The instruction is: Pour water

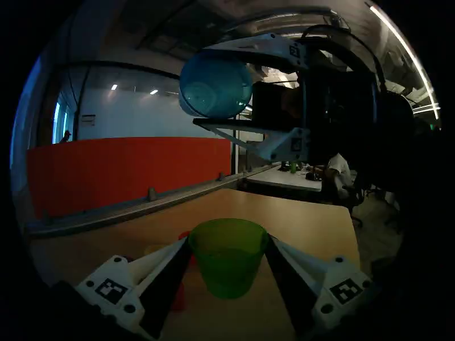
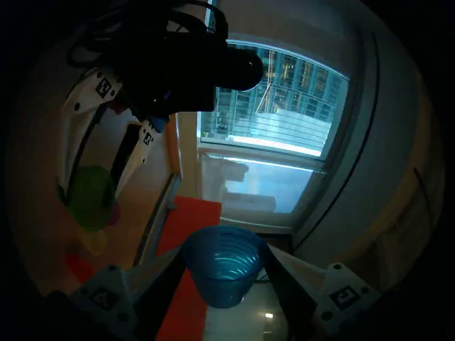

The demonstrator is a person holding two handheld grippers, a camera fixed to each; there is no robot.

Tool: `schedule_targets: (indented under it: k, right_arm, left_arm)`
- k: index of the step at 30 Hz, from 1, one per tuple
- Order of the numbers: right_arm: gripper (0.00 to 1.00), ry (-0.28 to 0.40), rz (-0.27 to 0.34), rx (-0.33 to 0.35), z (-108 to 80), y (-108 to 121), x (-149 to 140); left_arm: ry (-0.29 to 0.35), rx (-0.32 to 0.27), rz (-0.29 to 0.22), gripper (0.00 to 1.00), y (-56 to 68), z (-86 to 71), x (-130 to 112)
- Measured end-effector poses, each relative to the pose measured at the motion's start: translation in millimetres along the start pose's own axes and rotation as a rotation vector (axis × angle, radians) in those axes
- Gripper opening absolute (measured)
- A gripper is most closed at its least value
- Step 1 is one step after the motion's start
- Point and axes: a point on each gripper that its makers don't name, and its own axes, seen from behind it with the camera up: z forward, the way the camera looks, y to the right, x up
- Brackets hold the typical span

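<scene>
Below, the left gripper (image 1: 227, 243) pinched an upright green cup (image 1: 228, 270). At twelve o'clock the right gripper (image 1: 199, 85), rolled sideways, pinched a blue cup (image 1: 219, 85).

place: office | orange partition (image 1: 131, 170) | shared desks (image 1: 277, 177) | ceiling strip lights (image 1: 405, 46) | high-rise window (image 2: 273, 108)
</scene>
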Motion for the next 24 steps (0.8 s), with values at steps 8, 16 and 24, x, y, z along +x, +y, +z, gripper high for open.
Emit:
schedule_targets:
  k: [8, 16, 24]
  right_arm:
    - [0.92, 0.003, 0.086, 0.015, -2.8, -5.4, -3.4]
    - [0.92, 0.016, 0.270, 0.027, -7.9, -7.3, -7.6]
    - [0.92, 0.019, 0.449, 0.035, -9.5, -11.2, -13.6]
  left_arm:
    - [-0.001, 0.000, 0.004, 0.88, -0.2, 0.2, 0.4]
    - [0.002, -0.007, 0.011, 0.88, 2.9, -0.3, 4.5]
    - [0.004, -0.003, 0.012, 0.88, 0.2, -0.9, 6.5]
